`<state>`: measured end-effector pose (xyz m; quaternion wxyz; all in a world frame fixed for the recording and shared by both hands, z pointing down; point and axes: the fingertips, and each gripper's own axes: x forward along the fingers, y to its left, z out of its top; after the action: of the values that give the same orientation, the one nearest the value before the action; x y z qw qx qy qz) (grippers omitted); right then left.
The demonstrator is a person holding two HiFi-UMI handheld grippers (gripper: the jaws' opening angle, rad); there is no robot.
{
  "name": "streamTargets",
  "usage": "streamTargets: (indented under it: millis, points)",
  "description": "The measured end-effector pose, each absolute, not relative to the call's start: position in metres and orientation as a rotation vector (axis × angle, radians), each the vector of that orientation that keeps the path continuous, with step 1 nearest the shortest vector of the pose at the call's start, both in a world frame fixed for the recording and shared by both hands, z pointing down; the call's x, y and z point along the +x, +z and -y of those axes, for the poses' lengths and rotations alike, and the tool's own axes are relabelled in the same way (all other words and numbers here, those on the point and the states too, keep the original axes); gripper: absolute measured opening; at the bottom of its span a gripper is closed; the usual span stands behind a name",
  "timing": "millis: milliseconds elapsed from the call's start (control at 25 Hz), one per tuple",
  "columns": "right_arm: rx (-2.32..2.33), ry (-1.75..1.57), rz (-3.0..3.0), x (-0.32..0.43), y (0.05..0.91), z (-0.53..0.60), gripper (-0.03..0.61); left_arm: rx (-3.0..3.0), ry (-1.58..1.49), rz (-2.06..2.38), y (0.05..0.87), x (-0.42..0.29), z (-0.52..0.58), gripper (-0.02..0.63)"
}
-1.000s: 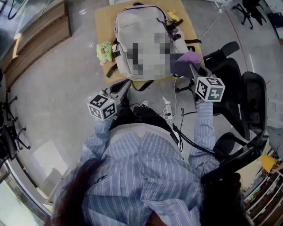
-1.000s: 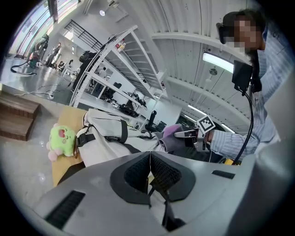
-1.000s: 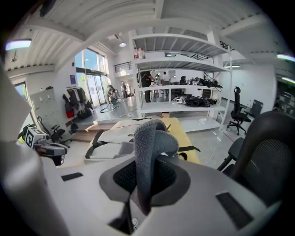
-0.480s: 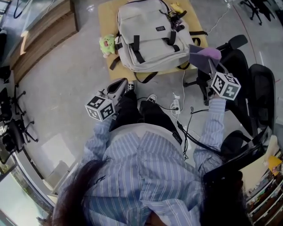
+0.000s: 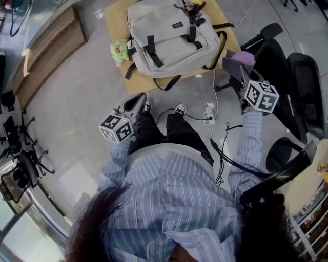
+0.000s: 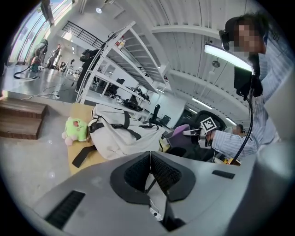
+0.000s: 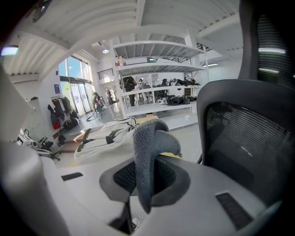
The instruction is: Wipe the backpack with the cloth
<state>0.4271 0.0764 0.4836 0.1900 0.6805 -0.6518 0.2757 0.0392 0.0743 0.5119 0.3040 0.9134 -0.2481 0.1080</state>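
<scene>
A pale grey backpack (image 5: 171, 38) with dark straps lies flat on a low wooden table (image 5: 115, 20), also seen as the backpack (image 6: 120, 133) and the backpack (image 7: 103, 138) from each gripper. My right gripper (image 5: 237, 65) is off the table's right edge, shut on a purple-grey cloth (image 5: 240, 59); the cloth (image 7: 148, 152) stands up between the jaws. My left gripper (image 5: 134, 104) hangs below the table's near edge, shut with nothing in it.
A green plush toy (image 5: 119, 50) sits at the table's left edge, and small items (image 5: 193, 6) lie at the backpack's top. Black office chairs (image 5: 287, 77) crowd the right side. A power strip with cables (image 5: 209, 113) lies on the floor by the person's feet.
The right gripper with the cloth has drawn back from the backpack's right side to beyond the table's edge. The left gripper has barely moved.
</scene>
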Motion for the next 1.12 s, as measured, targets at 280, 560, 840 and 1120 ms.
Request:
streamTargets:
  millis: [280, 560, 840, 1120]
  points:
    - [1.965, 0.900, 1.838, 0.355, 0.493, -0.100, 0.041, 2.469, 0.266, 0.554, 0.503, 0.019, -0.062, 0.005]
    - [2.033, 0.987, 1.859, 0.251, 0.485, -0.105, 0.041, 2.517, 0.243, 0.433, 0.488, -0.032, -0.033, 0.005]
    - [2.044, 1.038, 1.875, 0.134, 0.490, -0.106, 0.041, 2.546, 0.251, 0.264, 0.490, -0.076, -0.020, 0.005]
    - [2.019, 1.096, 1.857, 0.064, 0.493, -0.129, 0.041, 2.535, 0.237, 0.149, 0.494, -0.085, -0.026, 0.005]
